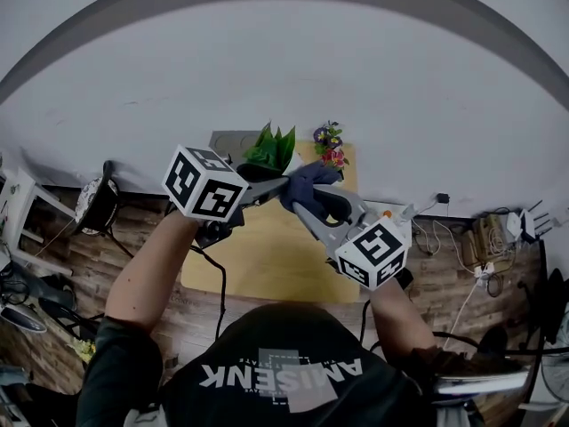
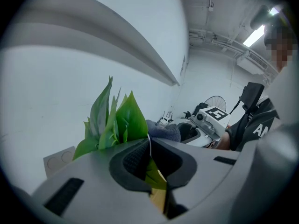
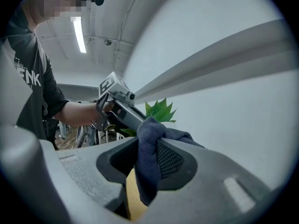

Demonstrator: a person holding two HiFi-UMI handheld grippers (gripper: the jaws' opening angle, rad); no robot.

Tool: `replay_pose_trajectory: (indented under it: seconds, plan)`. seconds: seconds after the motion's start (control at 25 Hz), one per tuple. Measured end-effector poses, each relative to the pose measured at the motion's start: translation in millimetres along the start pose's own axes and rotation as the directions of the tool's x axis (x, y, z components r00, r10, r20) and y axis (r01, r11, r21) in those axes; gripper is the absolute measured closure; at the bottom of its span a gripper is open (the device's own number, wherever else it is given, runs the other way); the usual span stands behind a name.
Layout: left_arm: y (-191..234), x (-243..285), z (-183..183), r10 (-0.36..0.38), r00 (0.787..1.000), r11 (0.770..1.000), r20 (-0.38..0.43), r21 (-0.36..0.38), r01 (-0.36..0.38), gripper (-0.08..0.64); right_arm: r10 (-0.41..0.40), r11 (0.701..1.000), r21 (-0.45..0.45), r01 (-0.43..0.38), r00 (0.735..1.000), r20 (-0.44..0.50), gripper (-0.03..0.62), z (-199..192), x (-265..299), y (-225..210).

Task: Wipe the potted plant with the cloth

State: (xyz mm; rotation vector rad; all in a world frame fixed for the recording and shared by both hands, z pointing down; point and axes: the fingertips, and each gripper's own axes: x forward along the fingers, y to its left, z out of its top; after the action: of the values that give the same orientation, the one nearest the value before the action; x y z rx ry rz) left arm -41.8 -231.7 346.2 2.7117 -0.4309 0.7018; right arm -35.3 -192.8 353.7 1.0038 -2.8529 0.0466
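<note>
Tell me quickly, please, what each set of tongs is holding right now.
Left tongs: closed on a leaf.
Right tongs: closed on the cloth.

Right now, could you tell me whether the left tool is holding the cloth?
No, the left tool pinches a green leaf; the dark cloth is clamped in the right tool.

Wall [image 1: 284, 60] tight behind plant [image 1: 271, 148], flower pot [image 1: 330, 143] just rt of it, no way thru. Near tabletop [image 1: 258, 256] bare, I can pass.
</note>
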Motion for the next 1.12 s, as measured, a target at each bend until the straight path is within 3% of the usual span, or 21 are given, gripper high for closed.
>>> replay_pose_trajectory:
  seconds: [0.36, 0.68, 1.12]
  plan:
    - [14, -13, -6, 0.076, 0.997, 0.996, 0.007, -0.041, -0.075, 0.545, 0.076, 0.997, -0.004, -0.076, 0.996, -0.036, 0.479, -10, 21, 24]
    - [20, -12, -4, 0.102, 0.994, 0.991, 0.024, -0.093, -0.1, 0.546, 0.147, 0.989, 0.014, -0.146, 0.988, -0.047, 0.479, -22, 27, 27]
    - [14, -46, -16, 0.111, 0.992, 0.989, 0.062, -0.105, -0.105, 0.548, 0.153, 0.987, 0.051, -0.15, 0.987, -0.058, 0.479, -30, 30, 35]
